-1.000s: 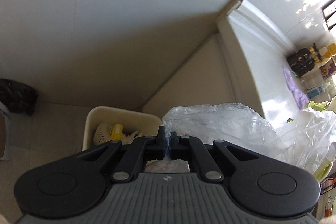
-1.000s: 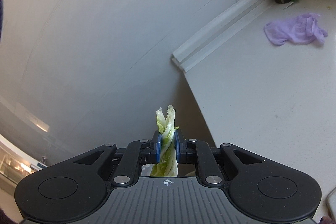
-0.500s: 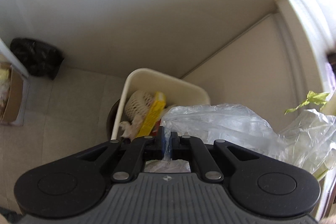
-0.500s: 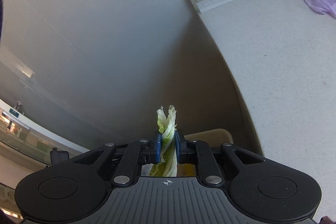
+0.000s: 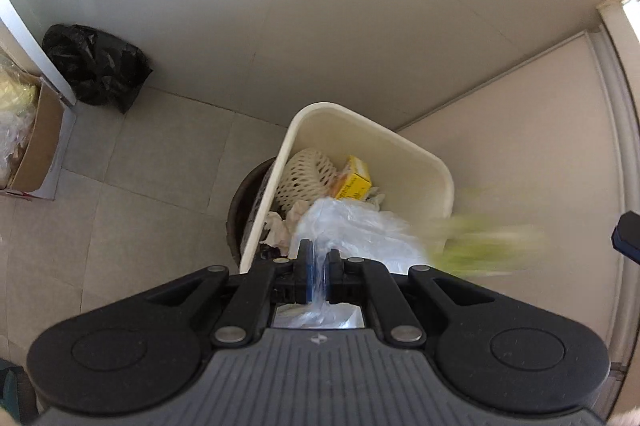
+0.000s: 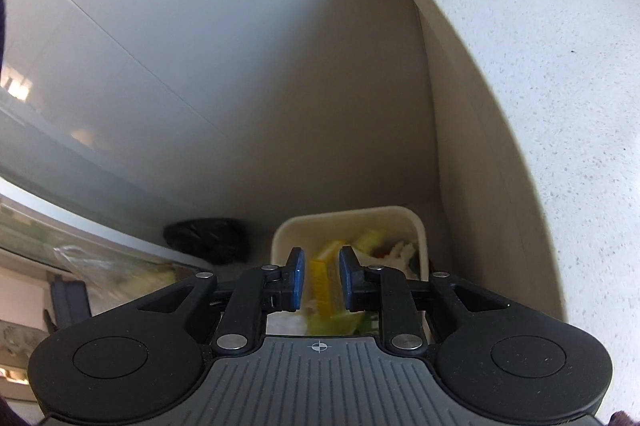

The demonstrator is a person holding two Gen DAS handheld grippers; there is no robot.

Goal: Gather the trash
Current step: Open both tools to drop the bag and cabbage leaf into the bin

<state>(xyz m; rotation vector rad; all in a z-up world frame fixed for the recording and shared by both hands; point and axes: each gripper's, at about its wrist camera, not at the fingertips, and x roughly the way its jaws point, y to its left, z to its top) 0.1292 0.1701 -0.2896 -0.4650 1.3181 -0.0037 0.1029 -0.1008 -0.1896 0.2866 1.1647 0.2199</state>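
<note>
My left gripper [image 5: 318,266] is shut on a crumpled clear plastic bag [image 5: 360,226], which hangs over the near edge of a cream trash bin [image 5: 344,114]. In the bin lie a white foam net [image 5: 304,174], a yellow box [image 5: 354,182] and tissues. A green leaf [image 5: 480,242] shows as a blur just right of the bin's rim, free of any gripper. My right gripper [image 6: 320,280] hovers above the same bin [image 6: 348,214]; its jaws are opening and nothing is between the pads. Green leaf scraps [image 6: 332,322] show below them.
A black bag [image 5: 96,66] sits on the tiled floor by the wall, with an open cardboard box [image 5: 36,146] at the left. The white counter [image 6: 540,106] rises right of the bin. The bin stands in the corner between wall and cabinet side.
The right gripper held a green leaf and has let it go; its jaws have parted. Both grippers have sunk and tipped down toward the bin, which now fills more of each view.
</note>
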